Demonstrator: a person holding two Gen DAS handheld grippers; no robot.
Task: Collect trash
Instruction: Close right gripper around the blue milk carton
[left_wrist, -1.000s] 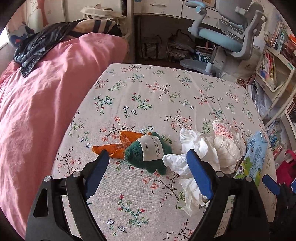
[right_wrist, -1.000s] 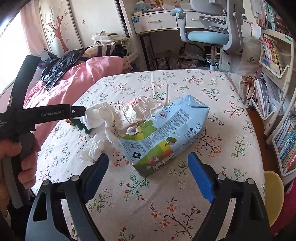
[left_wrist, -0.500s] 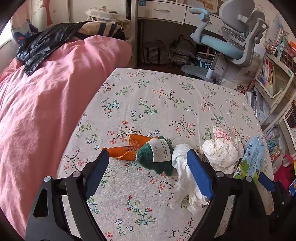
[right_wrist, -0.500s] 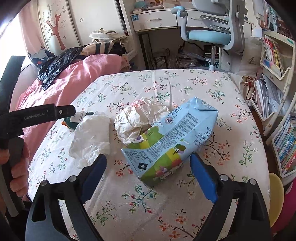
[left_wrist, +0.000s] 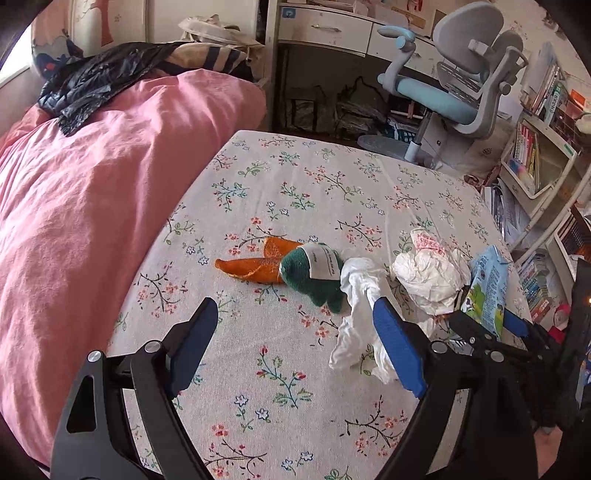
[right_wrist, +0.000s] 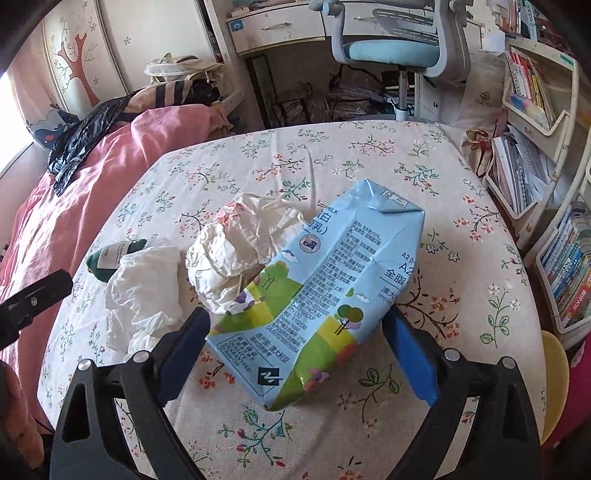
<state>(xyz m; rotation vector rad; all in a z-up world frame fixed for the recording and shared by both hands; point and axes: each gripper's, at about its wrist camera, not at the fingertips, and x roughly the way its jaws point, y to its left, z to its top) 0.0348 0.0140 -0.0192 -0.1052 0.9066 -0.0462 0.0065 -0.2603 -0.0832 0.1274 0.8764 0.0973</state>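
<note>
A crushed blue milk carton (right_wrist: 325, 291) lies on the floral bedsheet (right_wrist: 369, 162), its near end between the open fingers of my right gripper (right_wrist: 295, 325). A crumpled white paper ball (right_wrist: 236, 247) touches its left side. A white tissue wad (right_wrist: 147, 291) lies left of that. In the left wrist view my left gripper (left_wrist: 291, 325) is open and empty above the sheet; the tissue (left_wrist: 362, 306) touches its right finger, with the paper ball (left_wrist: 428, 273) and carton (left_wrist: 487, 291) further right.
An orange and green plush carrot (left_wrist: 280, 266) lies by the tissue. A pink duvet (left_wrist: 81, 206) with a black plastic bag (left_wrist: 96, 81) covers the left side. A desk chair (left_wrist: 454, 92) and bookshelves (right_wrist: 535, 122) stand beyond the bed.
Both grippers have pulled back and lowered a little. The loose spread tissue has dropped into a compact wad on the sheet. The right gripper now straddles the carton's near end.
</note>
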